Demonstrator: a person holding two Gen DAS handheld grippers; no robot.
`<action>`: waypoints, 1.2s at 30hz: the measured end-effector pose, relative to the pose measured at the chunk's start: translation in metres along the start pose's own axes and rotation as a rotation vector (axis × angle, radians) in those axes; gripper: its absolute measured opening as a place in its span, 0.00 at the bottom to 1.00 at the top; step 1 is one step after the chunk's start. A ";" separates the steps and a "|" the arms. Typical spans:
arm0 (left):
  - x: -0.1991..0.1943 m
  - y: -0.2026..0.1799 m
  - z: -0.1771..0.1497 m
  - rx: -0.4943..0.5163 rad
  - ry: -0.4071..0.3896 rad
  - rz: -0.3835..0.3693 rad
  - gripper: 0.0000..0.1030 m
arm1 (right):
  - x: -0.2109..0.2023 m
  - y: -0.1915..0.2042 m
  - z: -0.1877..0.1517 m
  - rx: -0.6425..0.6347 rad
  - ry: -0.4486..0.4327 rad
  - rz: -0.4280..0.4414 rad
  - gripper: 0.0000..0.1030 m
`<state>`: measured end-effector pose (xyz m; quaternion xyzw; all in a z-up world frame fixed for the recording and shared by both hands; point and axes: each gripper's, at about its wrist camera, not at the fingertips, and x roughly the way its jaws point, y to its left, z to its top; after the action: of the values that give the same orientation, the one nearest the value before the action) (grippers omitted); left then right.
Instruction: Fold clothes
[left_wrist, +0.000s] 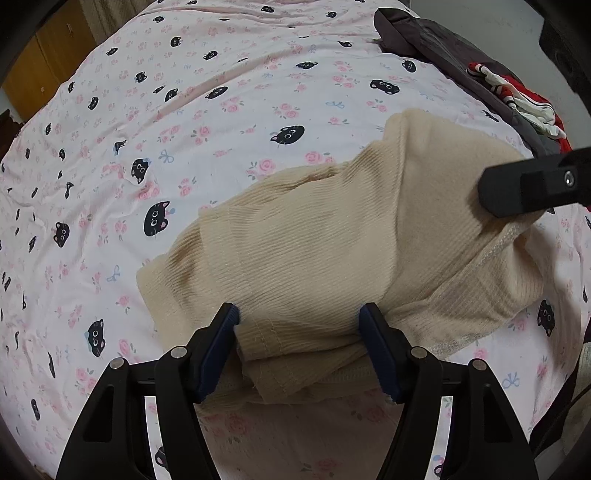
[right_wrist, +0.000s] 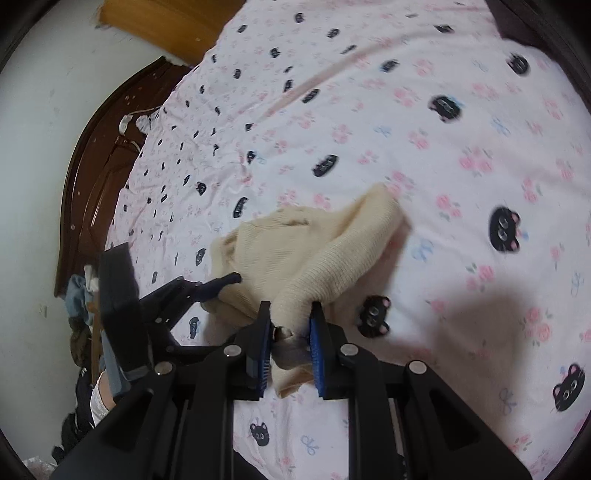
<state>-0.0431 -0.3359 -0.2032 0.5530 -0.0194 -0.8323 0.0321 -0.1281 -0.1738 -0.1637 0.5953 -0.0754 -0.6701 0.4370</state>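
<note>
Cream ribbed knit, a soft top (left_wrist: 314, 251), lies bunched on the bed, toward the near edge of the pink sheet (left_wrist: 184, 110) printed with black cat faces and roses. The left gripper (left_wrist: 299, 328) has its blue pads set fairly wide apart, each pressing a side of a thick folded hem of the garment. The right gripper (right_wrist: 290, 321) stands narrow, pinching a gathered end of the same top, which rises in a taut ridge from the sheet to its pads. Beyond the top, at the far edge of the bed, sits a dark cloth (left_wrist: 424, 37) with a red and white bundle (left_wrist: 524, 107) on it. A dark wooden headboard (right_wrist: 96, 177) curves along the bed's side, against a pale wall.
</note>
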 end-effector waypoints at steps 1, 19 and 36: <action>0.000 0.000 0.000 -0.002 0.000 -0.002 0.62 | 0.001 0.006 0.002 -0.017 0.005 -0.005 0.19; -0.046 0.074 -0.017 -0.207 -0.061 -0.055 0.62 | 0.034 0.083 0.012 -0.237 0.099 -0.071 0.19; -0.047 0.128 -0.043 -0.356 -0.051 0.003 0.62 | 0.083 0.112 0.010 -0.300 0.174 -0.106 0.19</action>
<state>0.0191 -0.4594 -0.1678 0.5172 0.1264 -0.8364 0.1301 -0.0737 -0.3016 -0.1519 0.5822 0.0949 -0.6419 0.4899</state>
